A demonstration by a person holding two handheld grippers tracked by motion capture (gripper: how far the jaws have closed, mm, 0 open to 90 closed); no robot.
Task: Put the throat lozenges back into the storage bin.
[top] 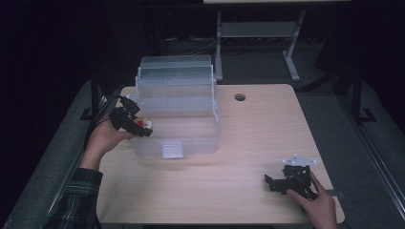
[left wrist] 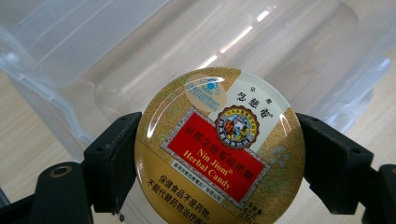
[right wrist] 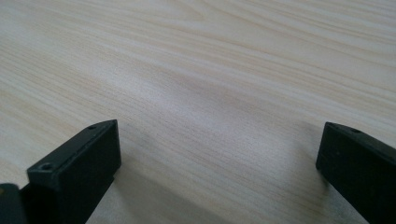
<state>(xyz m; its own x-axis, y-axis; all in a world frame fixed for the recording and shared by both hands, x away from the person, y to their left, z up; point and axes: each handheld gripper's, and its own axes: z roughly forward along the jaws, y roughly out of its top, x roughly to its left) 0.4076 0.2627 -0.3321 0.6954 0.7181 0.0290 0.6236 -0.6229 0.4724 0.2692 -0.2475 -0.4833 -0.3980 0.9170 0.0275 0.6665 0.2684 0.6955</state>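
Clamping a candy tin beside the clear box, left claw (right claw resting agape).

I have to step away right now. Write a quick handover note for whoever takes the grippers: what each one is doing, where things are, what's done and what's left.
Left gripper: shut on the round candy tin, fingers on its opposite edges, held at the left side of the clear plastic box, which stands open.
Right gripper: open, holding nothing, low over the wooden table at its near right.
Done: tin picked up and brought to the box.
Left, probably: set the tin down inside the box, let go, then close the box.
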